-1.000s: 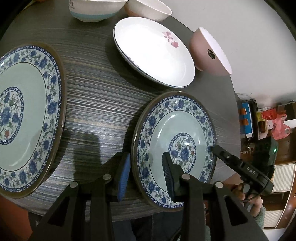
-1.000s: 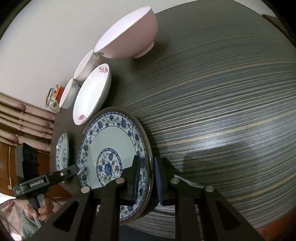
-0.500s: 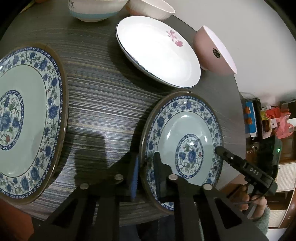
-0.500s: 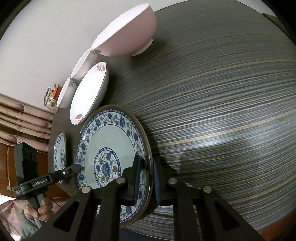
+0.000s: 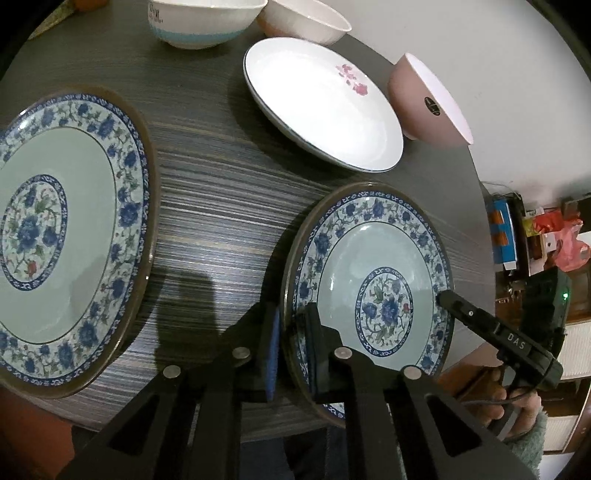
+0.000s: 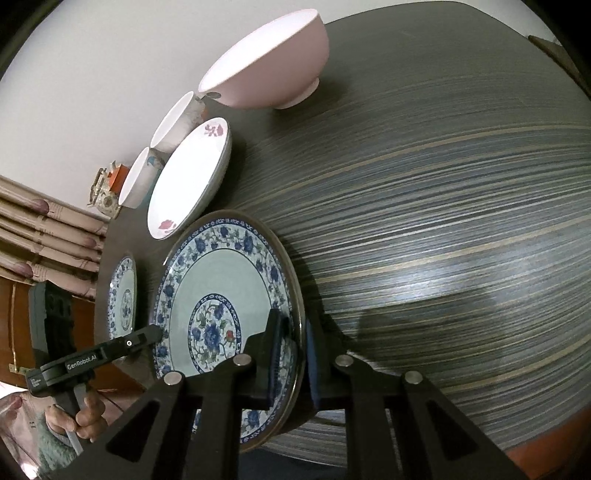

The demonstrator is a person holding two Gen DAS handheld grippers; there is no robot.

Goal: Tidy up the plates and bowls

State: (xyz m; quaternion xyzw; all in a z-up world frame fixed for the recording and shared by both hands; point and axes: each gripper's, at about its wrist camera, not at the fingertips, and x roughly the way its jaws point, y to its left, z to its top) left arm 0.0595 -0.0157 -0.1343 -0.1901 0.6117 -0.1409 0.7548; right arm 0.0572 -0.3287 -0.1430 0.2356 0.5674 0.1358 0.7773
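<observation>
Both grippers are clamped on the same blue-flowered plate [image 5: 373, 291] right now. The left gripper [image 5: 291, 350] pinches its near-left rim, one pad on top and one under the edge, and the right gripper [image 6: 293, 354] does the same on the opposite rim. So I'd call this the grab step just finished, lift not yet started: the plate sits at the near edge of the round table [image 6: 443, 206], slightly overhanging it.

Next move probably needs both hands to rise together and stay level, or the plate twists out of one pinch. The obvious destination is the matching bigger plate [image 5: 62, 236] at the near-left edge, so carry it across and set it down centred.

Both grippers point steeply down at the rim, with a hand [image 6: 86, 417] wrapped round the left one's handle below the table edge.

Further back: a white plate with pink flowers [image 5: 321, 103], a pink bowl [image 6: 269, 70] and two white bowls [image 5: 207, 22] near the far edge.
</observation>
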